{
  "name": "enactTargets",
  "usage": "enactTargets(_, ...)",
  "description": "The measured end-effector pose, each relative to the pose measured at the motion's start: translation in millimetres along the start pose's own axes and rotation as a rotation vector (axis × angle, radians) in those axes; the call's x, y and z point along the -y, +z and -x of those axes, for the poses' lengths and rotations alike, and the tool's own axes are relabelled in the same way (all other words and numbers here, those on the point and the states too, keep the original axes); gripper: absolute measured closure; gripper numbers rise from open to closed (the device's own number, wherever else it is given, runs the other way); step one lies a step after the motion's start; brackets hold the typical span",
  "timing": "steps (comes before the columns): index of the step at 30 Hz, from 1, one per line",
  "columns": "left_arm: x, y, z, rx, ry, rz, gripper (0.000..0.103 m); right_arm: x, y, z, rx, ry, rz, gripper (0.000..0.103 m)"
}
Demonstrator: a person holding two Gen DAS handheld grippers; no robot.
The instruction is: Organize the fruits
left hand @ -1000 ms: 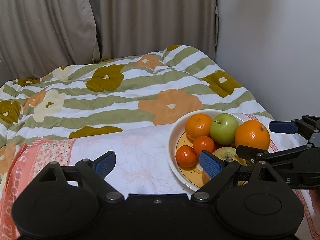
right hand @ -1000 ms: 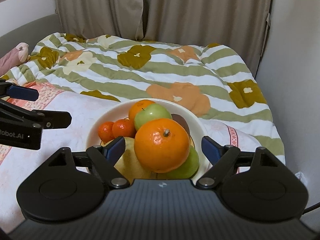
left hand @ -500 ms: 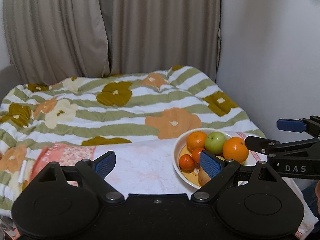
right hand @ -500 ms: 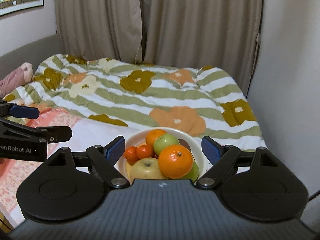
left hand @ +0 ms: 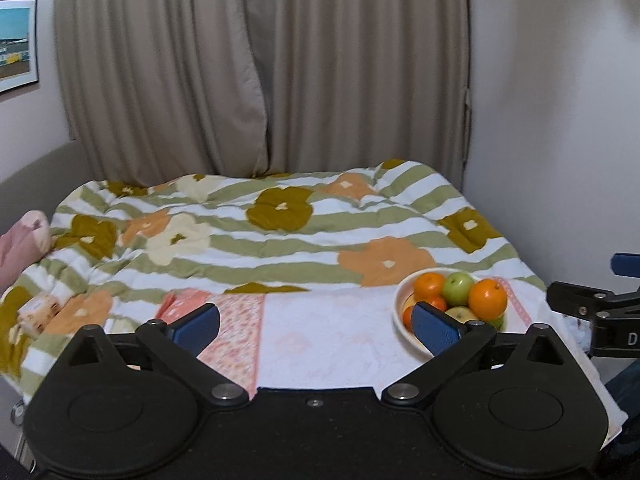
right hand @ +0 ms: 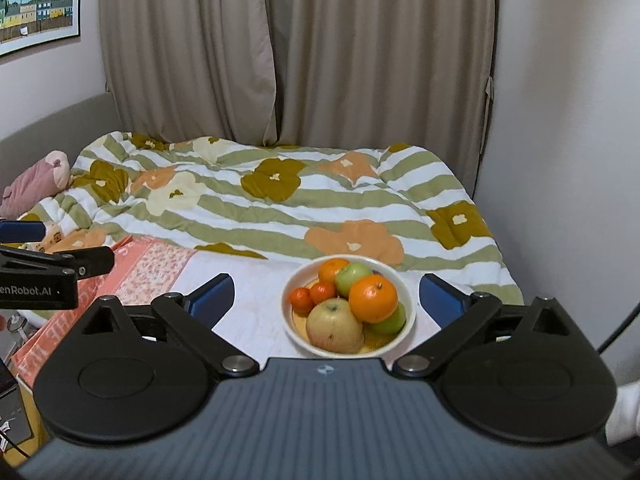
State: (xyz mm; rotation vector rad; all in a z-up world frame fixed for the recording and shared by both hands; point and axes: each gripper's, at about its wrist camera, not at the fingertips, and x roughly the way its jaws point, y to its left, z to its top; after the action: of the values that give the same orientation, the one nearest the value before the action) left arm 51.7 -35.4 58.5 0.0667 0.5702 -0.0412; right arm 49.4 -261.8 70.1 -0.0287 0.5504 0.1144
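Observation:
A white bowl of fruit stands on a white cloth at the bed's near right corner. It holds a large orange, a green apple, a yellow apple, two small tangerines and more fruit behind them. My right gripper hovers back from and above the bowl, its jaws opening with nothing between them. My left gripper is over the cloth to the left of the bowl, its jaws also opening and empty. The right gripper's fingers show at the left wrist view's right edge.
A striped floral quilt covers the bed. A pink patterned cloth lies left of the white cloth. Beige curtains hang behind, and a wall stands close on the right. A pink plush toy lies at the far left.
Both grippers have pulled back and risen away from the bowl, which now looks smaller and farther off. Both pairs of jaws stand a little wider.

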Motion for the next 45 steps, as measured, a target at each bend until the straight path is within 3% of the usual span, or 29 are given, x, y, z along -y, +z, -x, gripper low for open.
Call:
enactTargets(9,-11.7,-23.0,23.1,-0.006,0.039,0.012,0.0,-11.7,-17.3,17.7,-0.042,-0.029,-0.033,0.0)
enactTargets(45,-6.4,-23.0,24.4,0.013,0.026,-0.035,0.0,-21.8,-23.2,16.4,-0.11,-0.092,-0.08,0.0)
